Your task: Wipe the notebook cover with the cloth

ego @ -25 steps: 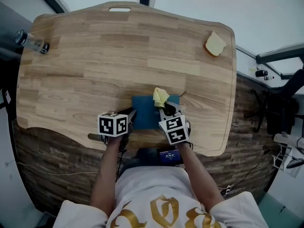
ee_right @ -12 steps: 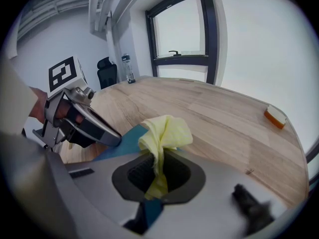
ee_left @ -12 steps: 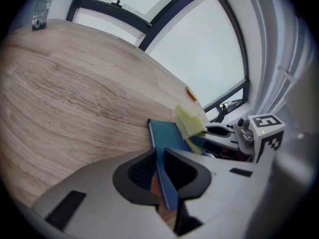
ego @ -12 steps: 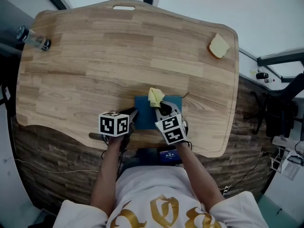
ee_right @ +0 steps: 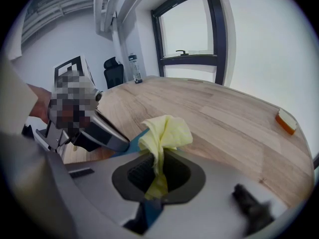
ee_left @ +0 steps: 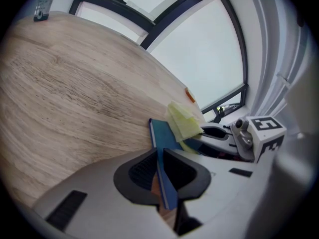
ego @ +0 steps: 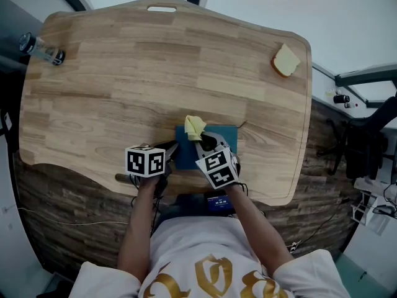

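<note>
A blue notebook (ego: 223, 135) lies flat near the table's front edge. My left gripper (ego: 172, 149) is shut on the notebook's left edge (ee_left: 158, 148), pinning it between its jaws. My right gripper (ego: 200, 140) is shut on a yellow cloth (ego: 193, 126), which bunches up past the jaws over the notebook's far left part. In the right gripper view the yellow cloth (ee_right: 164, 133) sticks up from the jaws, with the blue notebook (ee_right: 135, 142) under it. The left gripper view has the cloth (ee_left: 183, 122) resting on the blue cover.
The wooden table (ego: 155, 73) stretches ahead. A clear bottle (ego: 38, 49) lies at its far left corner. A yellow sponge (ego: 285, 61) sits at the far right corner. Office chairs and equipment (ego: 366, 148) stand to the right of the table.
My right gripper has carried the yellow cloth leftward across the notebook cover. The left gripper has stayed on the notebook's edge.
</note>
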Tool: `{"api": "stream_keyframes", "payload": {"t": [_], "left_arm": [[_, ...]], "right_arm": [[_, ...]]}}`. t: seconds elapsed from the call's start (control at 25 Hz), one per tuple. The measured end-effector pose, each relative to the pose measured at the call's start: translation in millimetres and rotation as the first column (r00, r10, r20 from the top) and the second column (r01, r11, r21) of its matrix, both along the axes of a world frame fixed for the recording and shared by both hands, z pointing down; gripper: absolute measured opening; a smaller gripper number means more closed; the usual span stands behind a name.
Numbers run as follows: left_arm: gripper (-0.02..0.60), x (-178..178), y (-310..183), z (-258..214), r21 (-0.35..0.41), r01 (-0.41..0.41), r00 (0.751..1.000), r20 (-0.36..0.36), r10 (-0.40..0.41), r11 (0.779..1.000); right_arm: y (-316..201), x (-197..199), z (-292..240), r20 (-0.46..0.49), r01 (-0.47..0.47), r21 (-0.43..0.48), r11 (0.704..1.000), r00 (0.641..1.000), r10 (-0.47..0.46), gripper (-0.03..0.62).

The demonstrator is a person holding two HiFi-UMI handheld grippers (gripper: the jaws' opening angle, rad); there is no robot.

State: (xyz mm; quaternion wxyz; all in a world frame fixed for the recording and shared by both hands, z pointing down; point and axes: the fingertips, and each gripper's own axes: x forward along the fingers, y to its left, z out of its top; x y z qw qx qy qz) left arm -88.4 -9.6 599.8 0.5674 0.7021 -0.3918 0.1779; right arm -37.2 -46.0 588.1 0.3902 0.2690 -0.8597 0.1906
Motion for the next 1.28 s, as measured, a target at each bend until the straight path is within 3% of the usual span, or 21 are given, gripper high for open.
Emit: {"api": "stream_keyframes", "payload": {"t": [0.44,1.28], "left_arm": [[0.048,-1,0,1,-0.005,0.0,1.0,-0.014,0.0,1.0],[0.044,-2,-1,-1,0.011,0.022,1.0,-0.022,-0.022,1.0]], "right_arm": [[10,-21,1,0.041,0.081,-0.046,0.996,0.996,-0.079,0.038],[47,-26,1,0.018,0.19,-0.068,0.979,0.982,-0.189,0.038]]}}
